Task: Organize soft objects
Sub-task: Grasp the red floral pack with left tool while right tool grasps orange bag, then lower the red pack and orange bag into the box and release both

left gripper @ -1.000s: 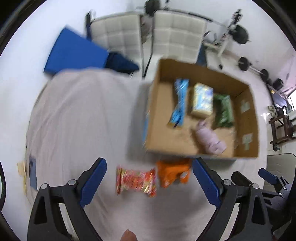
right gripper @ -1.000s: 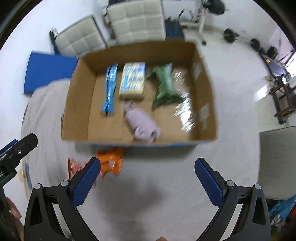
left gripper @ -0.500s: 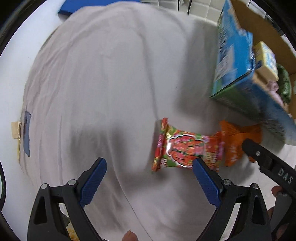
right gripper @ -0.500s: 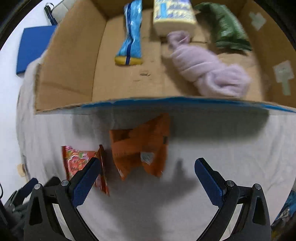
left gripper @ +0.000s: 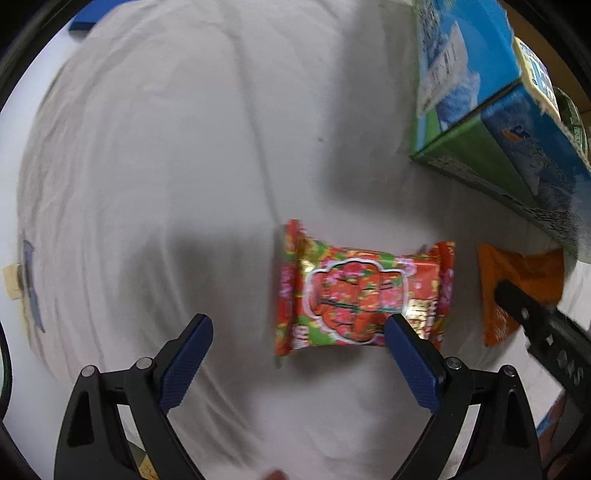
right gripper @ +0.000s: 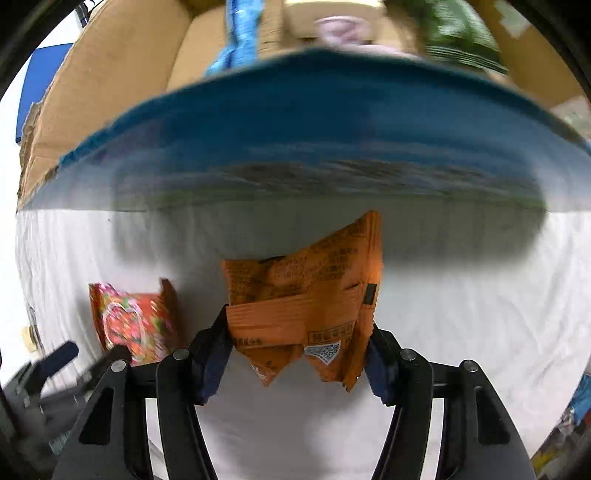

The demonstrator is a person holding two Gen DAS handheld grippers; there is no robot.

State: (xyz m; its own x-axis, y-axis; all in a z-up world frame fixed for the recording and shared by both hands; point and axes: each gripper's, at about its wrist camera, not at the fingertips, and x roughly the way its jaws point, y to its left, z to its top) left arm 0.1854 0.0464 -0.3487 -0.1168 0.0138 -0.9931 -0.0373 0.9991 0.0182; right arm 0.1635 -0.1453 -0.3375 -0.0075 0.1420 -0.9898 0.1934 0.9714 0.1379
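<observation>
Two snack packets lie on a white sheet (left gripper: 155, 155) just in front of an open cardboard box (right gripper: 295, 122), close enough that each can be lifted over the near wall. The right gripper (right gripper: 295, 354) has its fingers narrowed against the two sides of the orange packet (right gripper: 306, 295), pinching the crumpled foil across its width; this grip suits a limp bag, which gives under the pads rather than slipping. The packet appears to rest on the sheet, not yet raised, in the shadow of the box wall. The left gripper (left gripper: 299, 339) stands wide open, low over the red packet (left gripper: 362, 295); its right finger overlaps the packet's near corner while the left finger is well apart on bare sheet, so the packet sits off-centre between the fingers. Judged from this, the left side needs shifting toward the packet before closing. Inside the box, a blue wrapper (right gripper: 240, 37), a pale purple cloth (right gripper: 343, 29) and a green bag (right gripper: 458, 40) already lie on the floor.
</observation>
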